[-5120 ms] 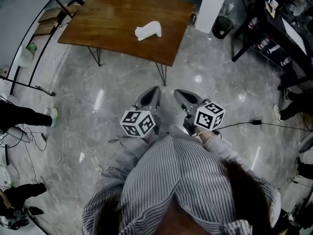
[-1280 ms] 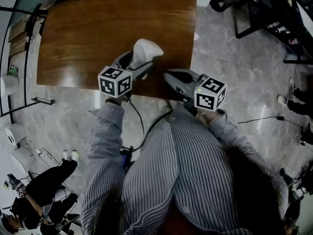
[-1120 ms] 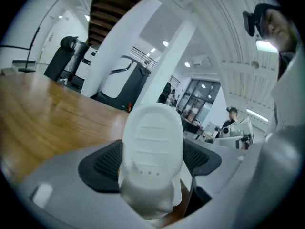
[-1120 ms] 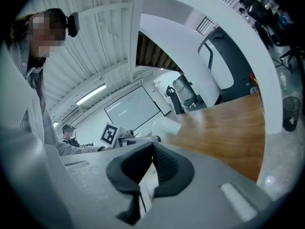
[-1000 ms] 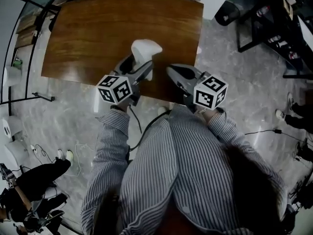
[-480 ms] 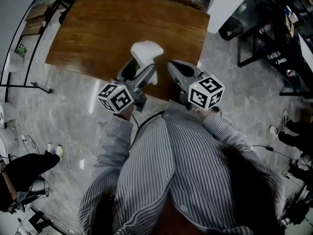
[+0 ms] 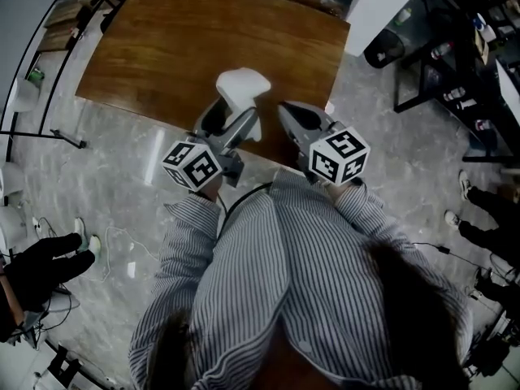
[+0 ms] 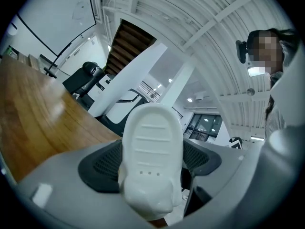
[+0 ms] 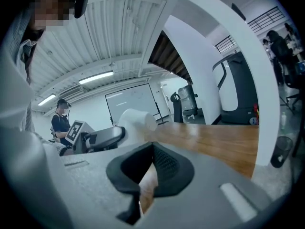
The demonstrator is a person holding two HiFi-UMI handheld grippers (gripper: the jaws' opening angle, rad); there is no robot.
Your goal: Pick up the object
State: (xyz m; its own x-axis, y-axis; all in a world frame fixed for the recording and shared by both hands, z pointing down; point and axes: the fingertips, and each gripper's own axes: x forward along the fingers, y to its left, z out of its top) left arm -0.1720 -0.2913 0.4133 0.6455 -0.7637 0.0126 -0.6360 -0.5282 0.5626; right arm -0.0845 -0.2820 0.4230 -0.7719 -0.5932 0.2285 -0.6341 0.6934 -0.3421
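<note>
Table: the wooden table (image 7: 162, 47) fills the upper left of the head view, brown top bare, pale marble floor (image 7: 106, 185) all around it
Left gripper: here's the left gripper (image 7: 234, 114), reaching out from the striped sleeve (image 7: 183, 242) over the table's near edge; its own view shows both dark pads (image 8: 102, 163) pressed against the sides of the white piece, so it's clamped firmly on it
Object: the white object (image 7: 242, 84), smooth and rounded with shallow ridges across its face, stands up out of those jaws above the near part of the table; whether it is clear of the wood cannot be told
Right gripper: the right gripper (image 7: 291, 112) sits just beside the left one, over the same table edge, jaws brought together with nothing held, only wood showing beyond them
Far right: dark shelving (image 7: 455, 63) on the floor, well apart from the table
</note>
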